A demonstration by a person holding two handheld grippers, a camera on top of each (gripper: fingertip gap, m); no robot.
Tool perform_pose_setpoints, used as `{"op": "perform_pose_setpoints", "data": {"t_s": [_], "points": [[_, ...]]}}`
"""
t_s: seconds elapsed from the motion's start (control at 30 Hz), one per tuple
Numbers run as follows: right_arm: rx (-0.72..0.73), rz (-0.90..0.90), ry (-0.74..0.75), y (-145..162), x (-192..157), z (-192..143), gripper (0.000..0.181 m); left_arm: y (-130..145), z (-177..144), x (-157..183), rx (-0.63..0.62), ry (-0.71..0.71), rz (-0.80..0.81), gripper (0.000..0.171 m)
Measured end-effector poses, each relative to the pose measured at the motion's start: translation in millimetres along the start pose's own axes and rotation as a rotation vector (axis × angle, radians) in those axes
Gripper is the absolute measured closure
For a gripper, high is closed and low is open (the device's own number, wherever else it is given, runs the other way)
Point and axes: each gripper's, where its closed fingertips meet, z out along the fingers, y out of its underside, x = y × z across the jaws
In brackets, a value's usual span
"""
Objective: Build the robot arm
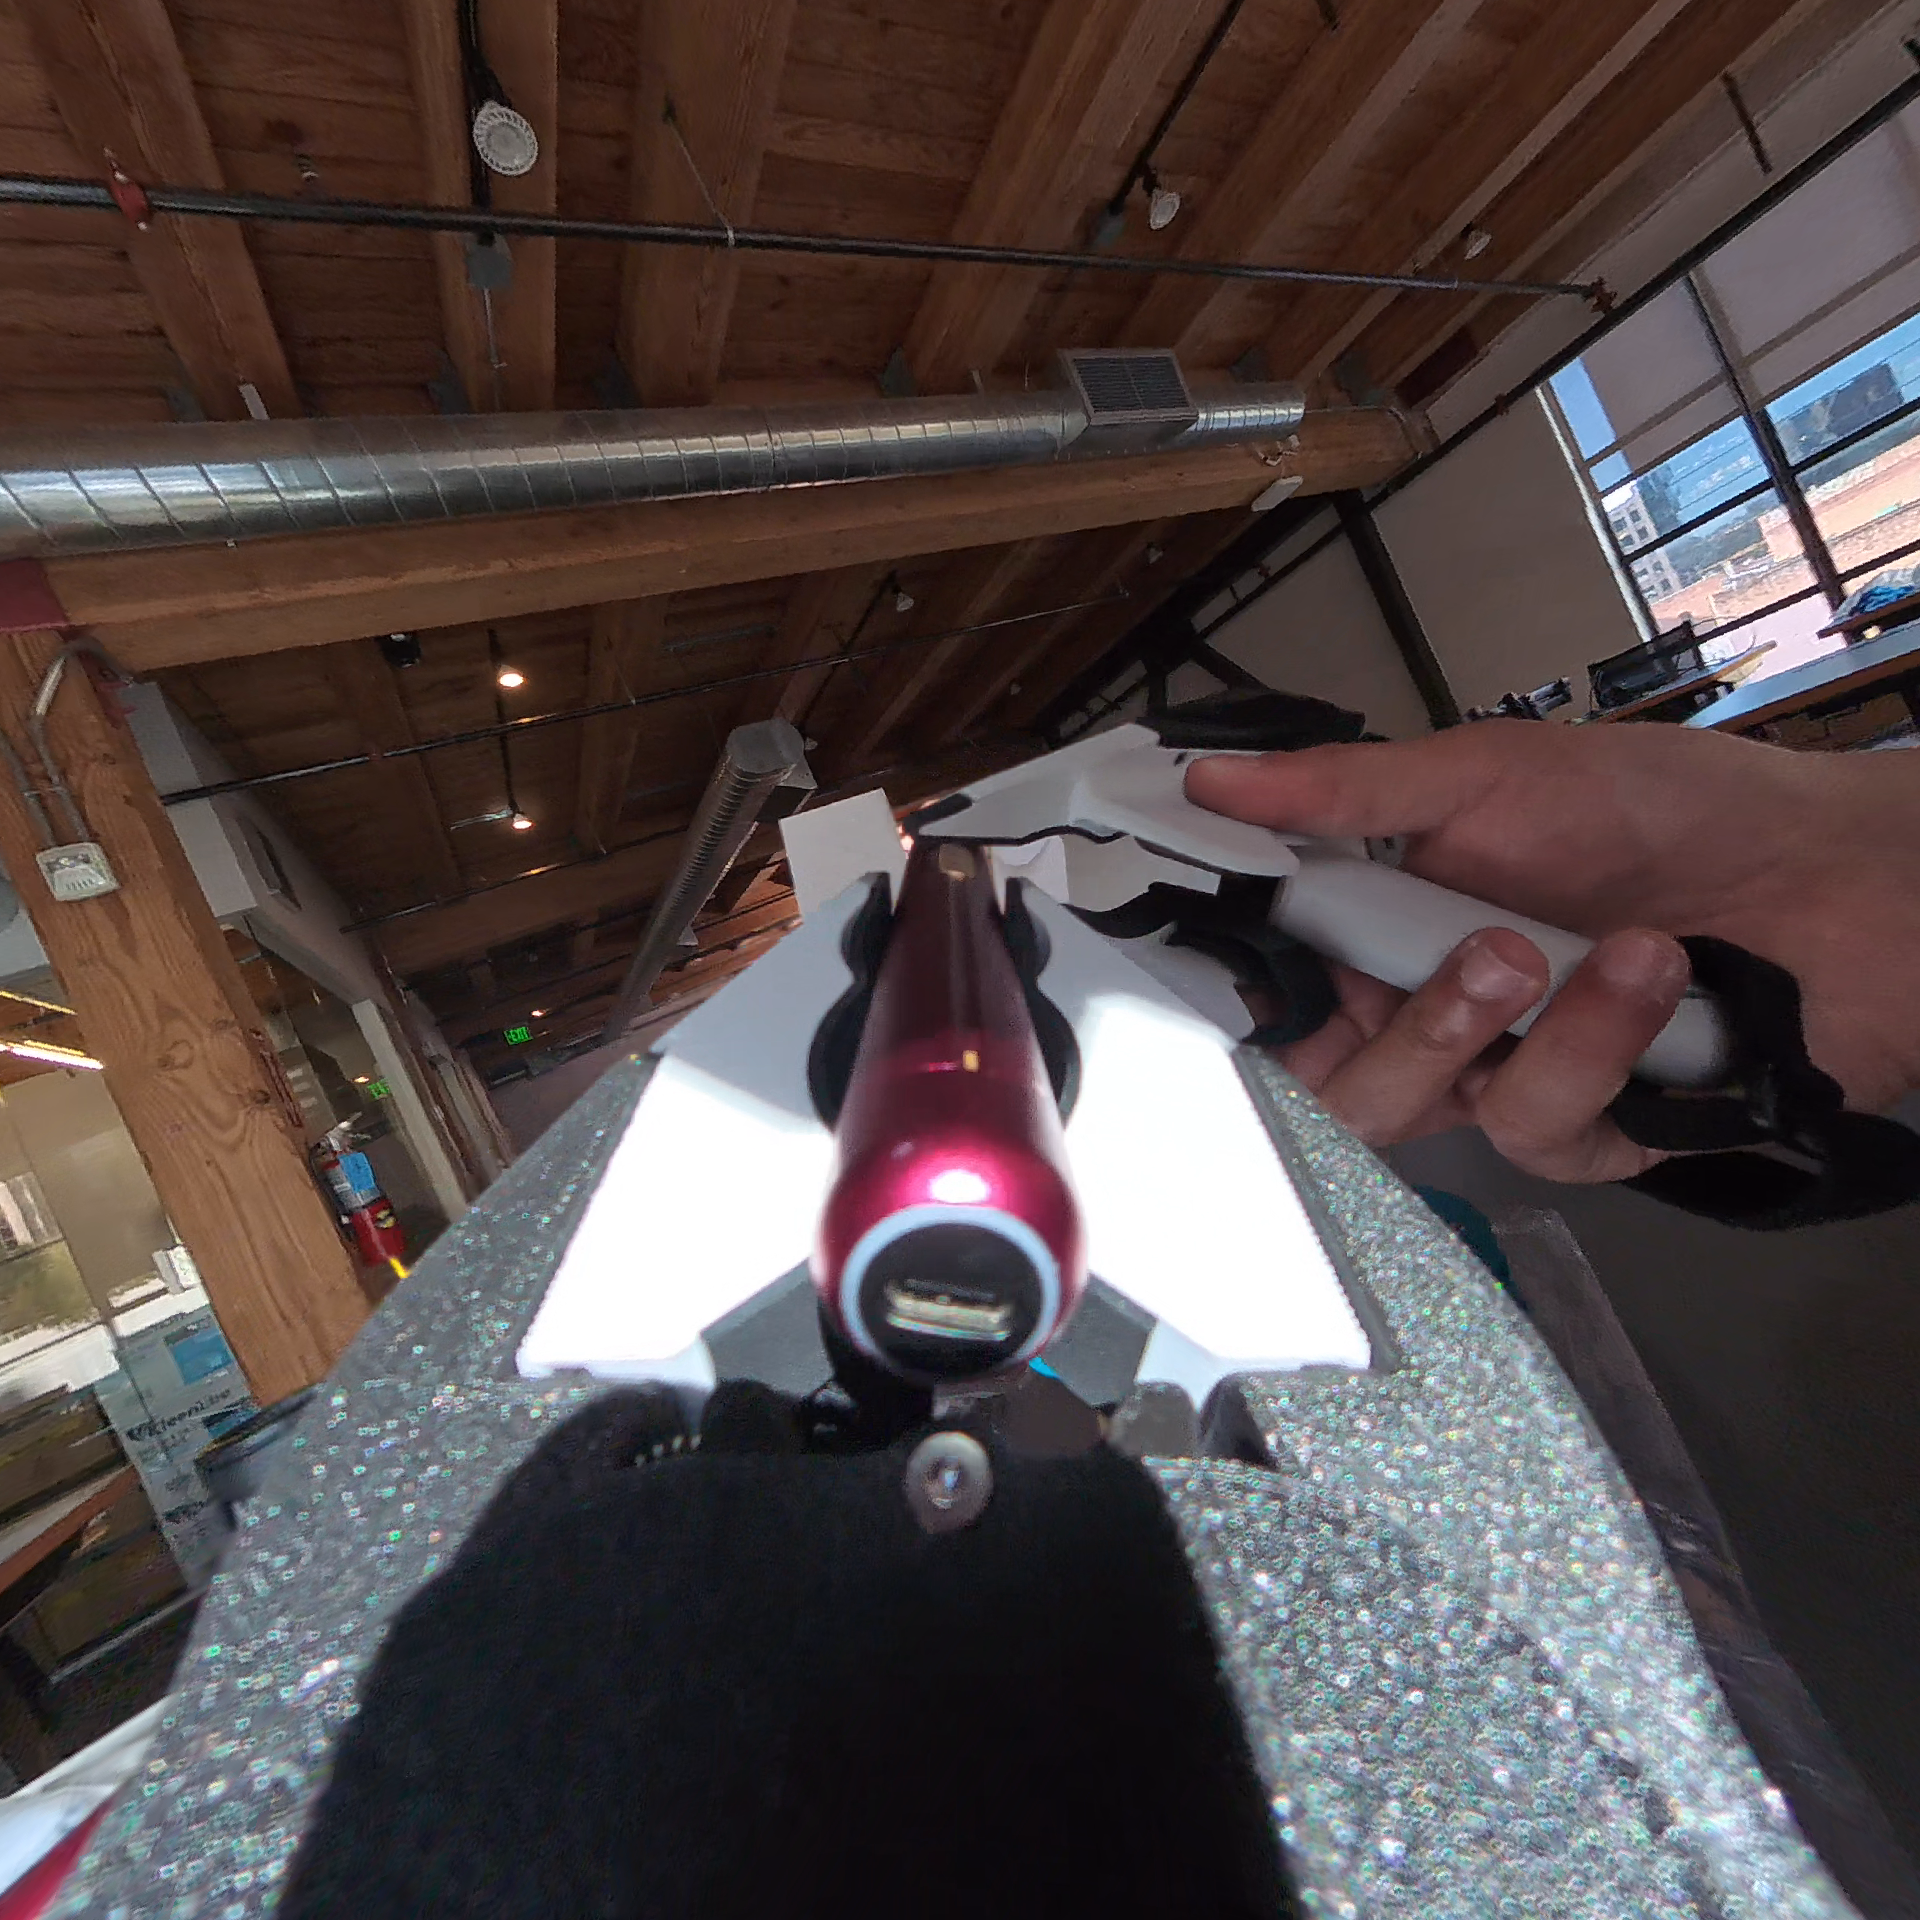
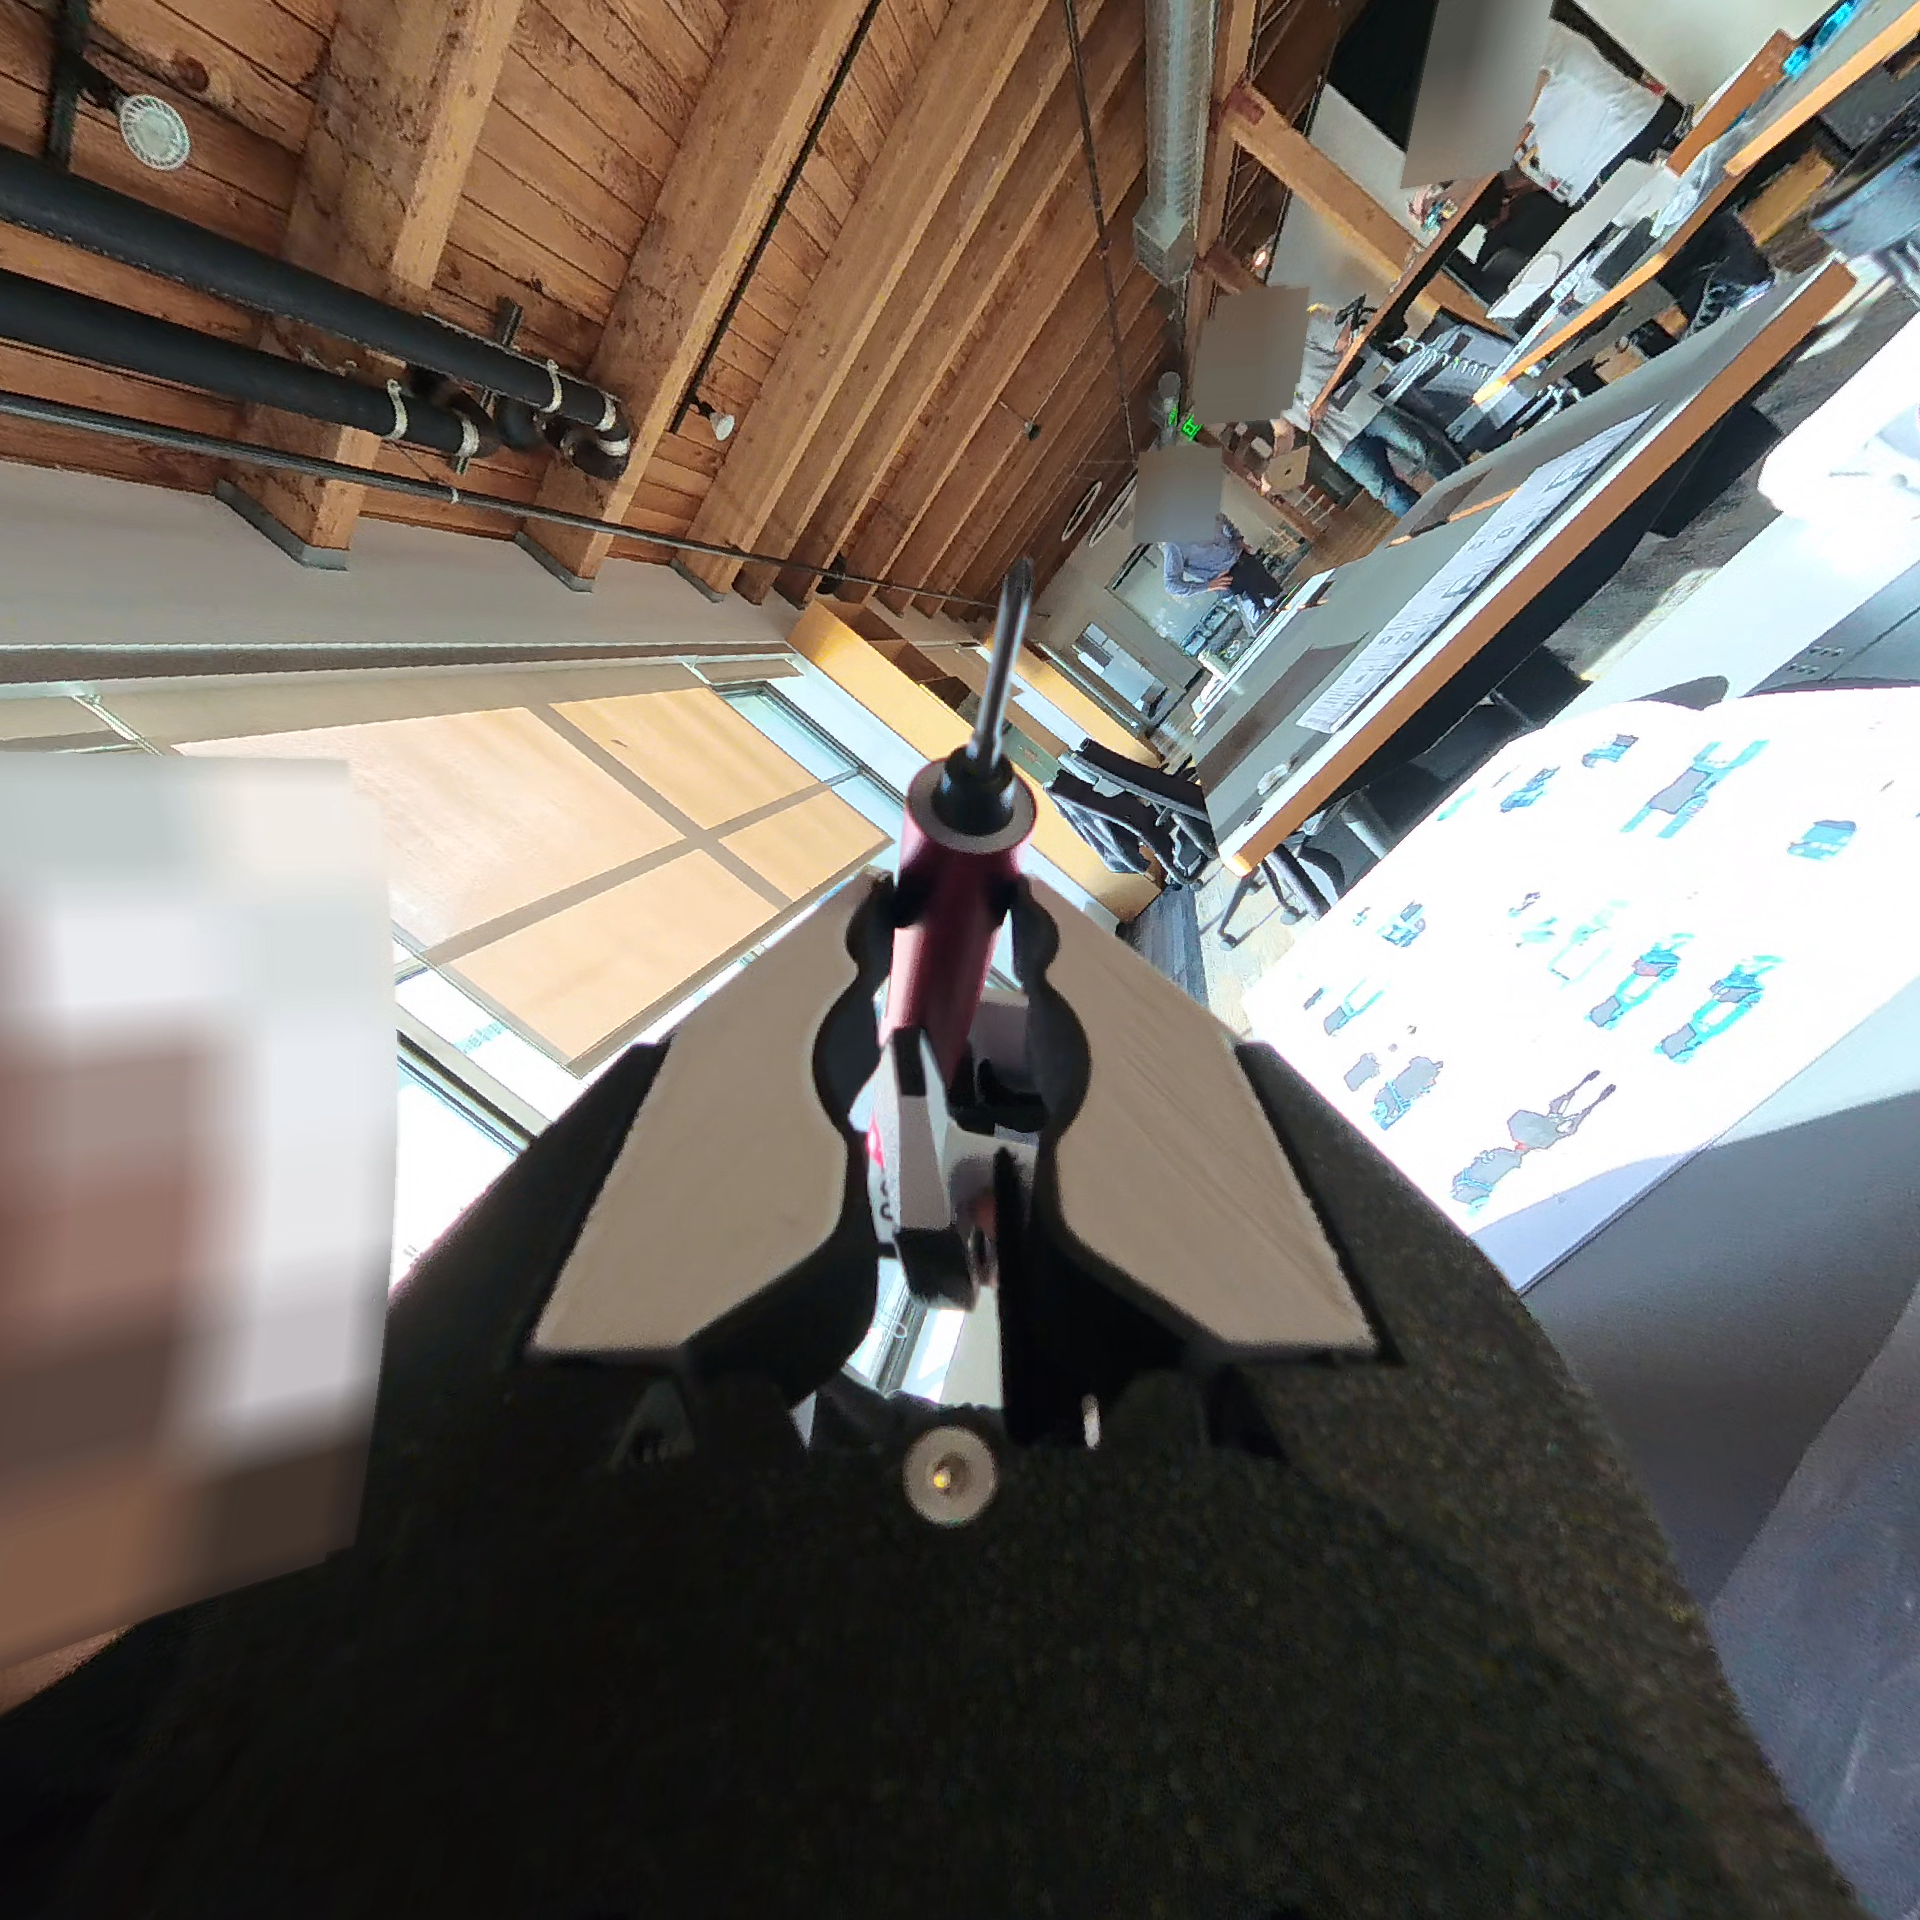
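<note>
My left gripper [image 1: 940,914] points up toward the ceiling and is shut on a red metallic electric screwdriver [image 1: 951,1091]. Its rear end, with a white ring and a USB port [image 1: 951,1325], faces the camera. A bare hand [image 1: 1558,883] holds my right gripper [image 1: 1049,821], which comes in from the right at the tool's far end. In the right wrist view my right gripper [image 2: 948,904] is shut on the same red body [image 2: 940,935]. The black bit [image 2: 1000,675] sticks out past the fingertips. A white and black part [image 2: 925,1174] lies between the fingers behind it.
Wooden ceiling beams, a silver duct [image 1: 623,468] and a wooden post [image 1: 156,935] fill the left wrist view, with windows [image 1: 1766,468] at the right. The right wrist view shows a white sheet with teal pictures [image 2: 1558,935], desks [image 2: 1455,623] and a distant person [image 2: 1205,561]. My two grippers' fingertips are within a few centimetres of each other.
</note>
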Motion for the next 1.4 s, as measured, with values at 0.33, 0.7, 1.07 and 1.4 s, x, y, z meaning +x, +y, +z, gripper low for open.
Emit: {"op": "perform_pose_setpoints", "data": {"t_s": [0.33, 0.7, 1.07, 1.4], "points": [[-0.074, -0.534, 0.533, -24, 52, -102, 0.138, 50, -38, 9, -0.266, 0.077, -0.445, 0.151], [0.160, -0.909, 0.717, -9, 83, -190, 0.136, 99, -47, 54, -0.525, 0.018, -0.632, 0.151], [0.186, -0.944, 0.749, -11, 84, -195, 0.143, 111, -37, 54, -0.622, 0.120, -0.615, 0.151], [0.173, -0.951, 0.738, -8, 84, -193, 0.147, 109, -35, 53, -0.635, 0.151, -0.623, 0.151]]}}
